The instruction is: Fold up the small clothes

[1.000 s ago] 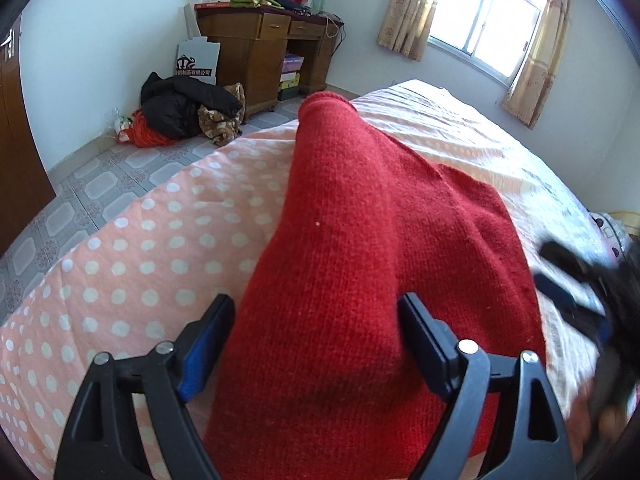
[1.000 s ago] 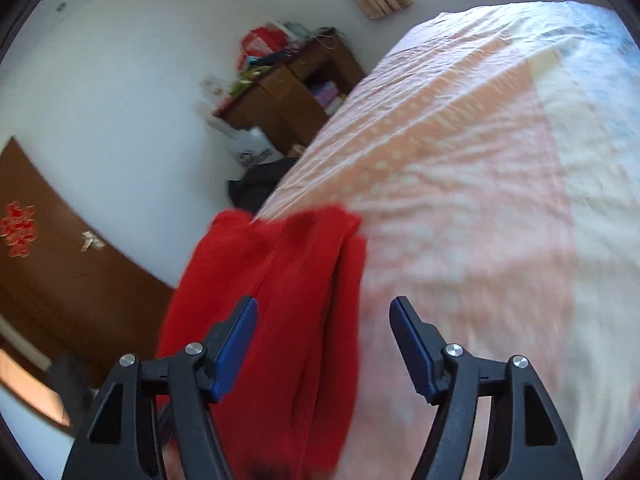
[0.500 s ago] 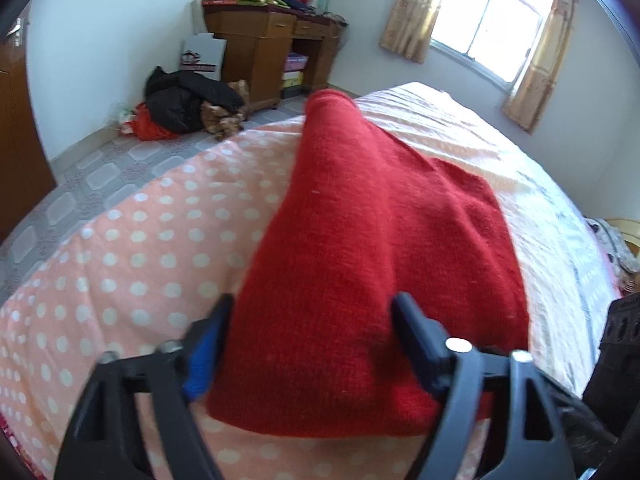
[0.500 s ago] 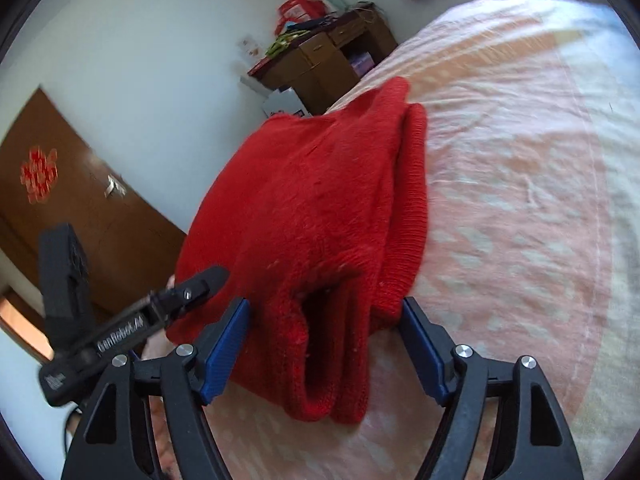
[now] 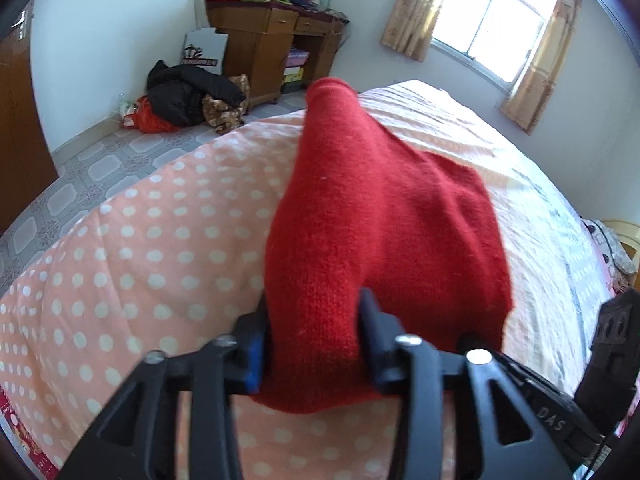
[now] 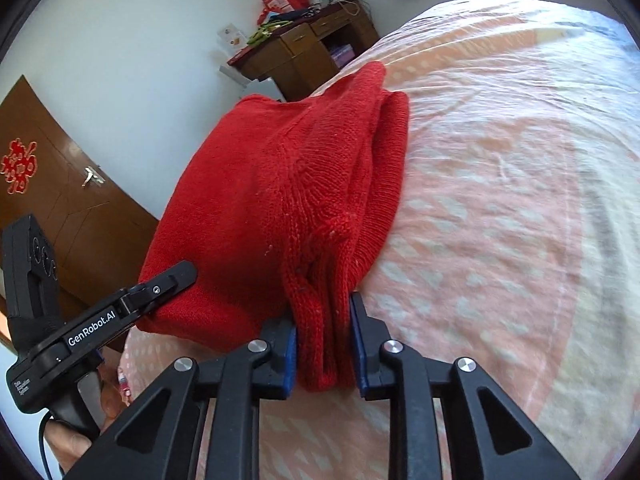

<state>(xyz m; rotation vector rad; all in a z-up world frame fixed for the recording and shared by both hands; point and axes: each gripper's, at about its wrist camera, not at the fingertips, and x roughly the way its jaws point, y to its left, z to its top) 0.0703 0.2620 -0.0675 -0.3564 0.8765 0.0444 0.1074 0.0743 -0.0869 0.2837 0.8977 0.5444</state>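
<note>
Nearest the bed's front edge, the right hand-held gripper has just been closing and now pinches the stacked, ribbed edges of the red knit sweater, several layers bunched narrow between its blue pads. Beside it, the left hand-held gripper has also been closing, and its jaws press a thicker roll of the same garment on both sides, held at a middling width.

The sweater already looks folded into a compact bundle: sleeves are tucked out of sight and layered edges run along one side. Judging from that, most of the folding seems done, and what is left is probably one last fold over, or lifting the bundle to set it down neatly.

The knit is soft and thick, with a plain stitch on the broad face and a raised seam line near the layered edge. It should sag and slip if held by only one layer.

It lies on the bed towards the front edge, on a peach cover with white dots, lightly rumpled further back. Beyond the bed's far corner stand a wooden desk and a heap of dark clothes on the tiled floor
</note>
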